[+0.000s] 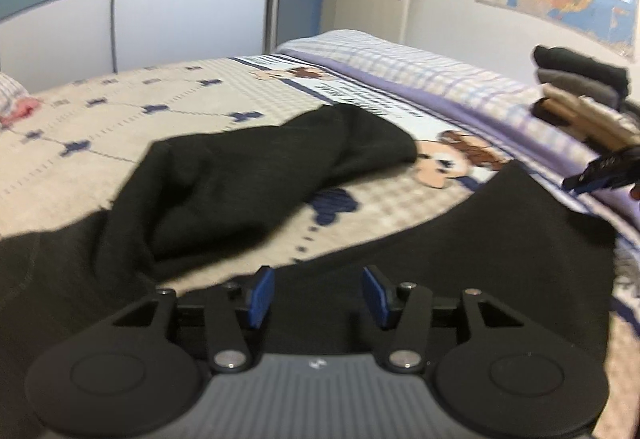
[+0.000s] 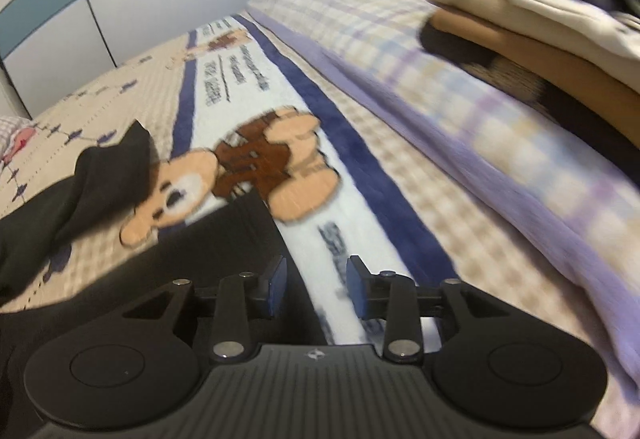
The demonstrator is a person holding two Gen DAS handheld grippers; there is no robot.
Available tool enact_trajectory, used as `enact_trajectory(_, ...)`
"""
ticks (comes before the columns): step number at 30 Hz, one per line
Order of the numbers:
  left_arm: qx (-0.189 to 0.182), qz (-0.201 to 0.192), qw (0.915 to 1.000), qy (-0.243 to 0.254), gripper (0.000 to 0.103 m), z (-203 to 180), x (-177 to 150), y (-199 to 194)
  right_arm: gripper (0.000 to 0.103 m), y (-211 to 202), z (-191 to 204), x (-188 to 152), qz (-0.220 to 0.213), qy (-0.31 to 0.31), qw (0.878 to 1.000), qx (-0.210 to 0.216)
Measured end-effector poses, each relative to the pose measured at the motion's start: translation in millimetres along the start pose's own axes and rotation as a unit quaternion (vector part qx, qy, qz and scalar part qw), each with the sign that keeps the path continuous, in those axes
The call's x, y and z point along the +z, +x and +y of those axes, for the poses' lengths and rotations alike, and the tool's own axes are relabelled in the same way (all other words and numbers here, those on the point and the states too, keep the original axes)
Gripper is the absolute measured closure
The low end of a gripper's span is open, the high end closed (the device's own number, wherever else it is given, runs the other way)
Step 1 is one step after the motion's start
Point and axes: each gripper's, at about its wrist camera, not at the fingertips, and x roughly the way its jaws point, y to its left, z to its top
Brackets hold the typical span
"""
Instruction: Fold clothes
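Both tongs, left tongs [image 1: 318,297] and right tongs [image 2: 316,287], stood parted and empty over the black garment [image 1: 248,175]; best smooth it flat on the bed [image 1: 120,111] before regripping.

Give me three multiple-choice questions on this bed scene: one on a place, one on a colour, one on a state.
1. Where is the stack of folded clothes?
A. on the bed's right side, near the wall
B. on the floor
C. inside the wardrobe

2. What colour is the garment spread on the bed?
A. red
B. black
C. white

3. How is the left gripper?
A. shut on the garment
B. open, holding nothing
C. out of view

Answers: 1 A, it sits on the checked quilt. 2 B, dark cloth. 3 B, blue pads apart.
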Motion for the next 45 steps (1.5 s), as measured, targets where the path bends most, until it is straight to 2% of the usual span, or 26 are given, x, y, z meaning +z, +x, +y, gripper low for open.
enact_trajectory(4,-0.057,-0.011,0.9979,-0.029,0.051,-1.9,-9.5,-5.2,0.066,-19.0,-12.5,-17.1,0.038,0.025,0.999,-0.016)
enact_trajectory(7,-0.083,-0.009,0.9954,-0.048,0.05,-1.9,-15.5,-5.6,0.065,-28.6,-21.5,-33.4,0.053,0.045,0.997,-0.019)
enact_trajectory(11,-0.107,-0.01,0.9926,-0.056,0.05,-4.3,-21.3,-9.2,0.065,-40.4,-34.1,-52.3,0.059,0.092,0.994,0.004)
enact_trajectory(15,-0.113,-0.004,0.9928,-0.04,0.049,-8.9,-27.6,-11.3,0.063,-55.6,-43.9,-59.5,0.043,0.146,0.988,0.031)
enact_trajectory(22,-0.095,0.022,0.9948,-0.026,0.046,-11.3,-42.2,1.4,0.057,-46.1,-40.0,-69.9,0.045,0.174,0.982,0.051)
enact_trajectory(24,-0.096,0.024,0.9947,-0.026,0.046,-10.5,-43.2,2.4,0.06,-39.7,-36.2,-72.4,0.044,0.169,0.984,0.039)
enact_trajectory(25,-0.097,0.022,0.9947,-0.027,0.045,-10.2,-42.8,1.5,0.065,-39.0,-34.3,-72.6,0.042,0.163,0.985,0.032)
enact_trajectory(26,-0.098,0.021,0.9946,-0.027,0.045,-9.4,-42.5,-0.1,0.079,-40.5,-32.8,-71.7,0.036,0.153,0.987,0.027)
enact_trajectory(27,-0.099,0.02,0.9945,-0.028,0.045,-8.9,-42.4,-1.5,0.083,-43.7,-32.9,-70.2,0.029,0.145,0.989,0.028)
enact_trajectory(29,-0.103,0.019,0.9941,-0.028,0.044,-8.1,-42.2,-4.5,0.086,-51.6,-36.4,-67.7,0.018,0.144,0.989,0.038)
enact_trajectory(33,-0.111,0.024,0.9932,-0.024,0.044,-8.1,-44.8,-6.6,0.088,-59.8,-43.7,-66.7,0.014,0.132,0.991,0.023)
enact_trajectory(36,-0.114,0.027,0.9929,-0.021,0.044,-7.9,-47.2,-7.1,0.088,-41.9,-45.6,-77.1,0.046,0.11,0.993,-0.005)
enact_trajectory(38,-0.113,0.024,0.9931,-0.019,0.043,-8.4,-47.1,-10.4,0.084,-39.5,-38.1,-81.3,0.04,0.082,0.996,-0.017)
enact_trajectory(40,-0.114,0.022,0.9931,-0.012,0.043,-12.0,-46.4,-16.3,0.078,-48.0,-29.4,-79.5,0.022,0.056,0.998,-0.031)
enact_trajectory(42,-0.128,0.017,0.9917,-0.001,0.043,-18.0,-45.5,-24.7,0.063,-59.4,-21.8,-79.8,-0.005,0.04,0.998,-0.049)
enact_trajectory(45,-0.152,0.017,0.9881,0.018,0.042,-28.2,-47.4,-34.1,0.063,-76.5,-4.9,-82.8,-0.06,0.018,0.996,-0.068)
